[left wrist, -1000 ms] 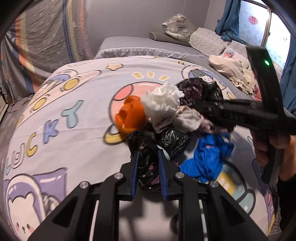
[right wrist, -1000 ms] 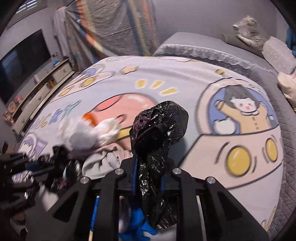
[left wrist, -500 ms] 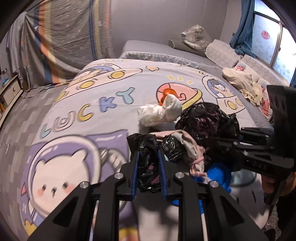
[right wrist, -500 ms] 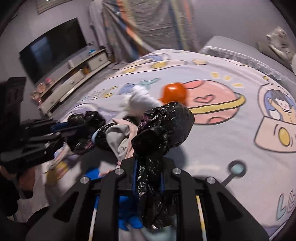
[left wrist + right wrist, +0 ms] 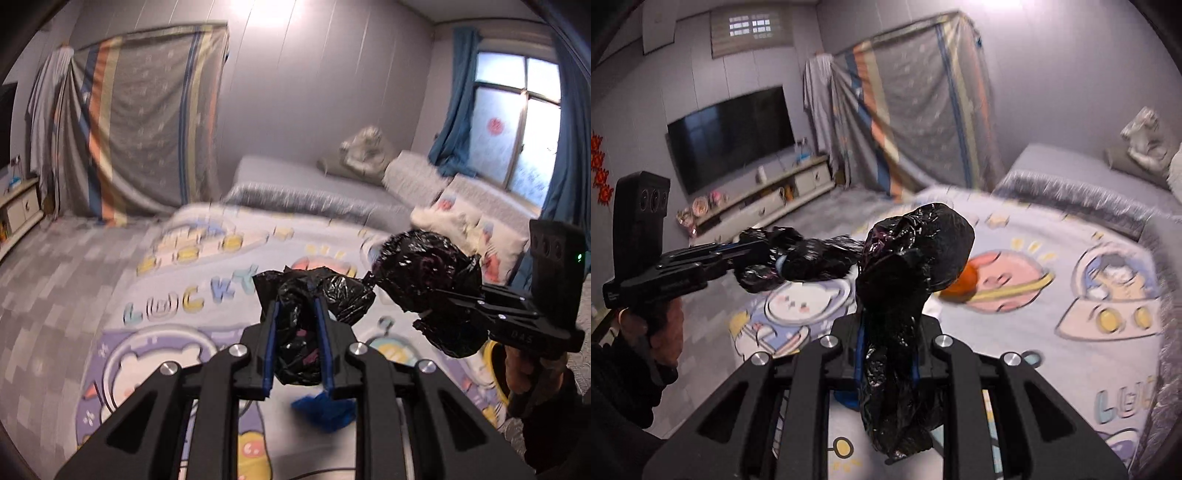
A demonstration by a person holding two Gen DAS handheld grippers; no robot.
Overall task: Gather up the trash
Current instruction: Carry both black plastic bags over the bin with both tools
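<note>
1. Bed cover [image 5: 110, 295]: cartoon-printed work surface below both grippers; an orange object [image 5: 960, 284] and a blue scrap [image 5: 325, 410] lie on it.
2. Black bag [image 5: 916, 258]: hangs above the cover, stretched between the grippers, probably to carry the trash it holds.
3. Right gripper [image 5: 886, 354]: clamps one bunched side of the bag.
4. Left gripper [image 5: 297, 332]: jaws narrow, pinching the other side.
</note>
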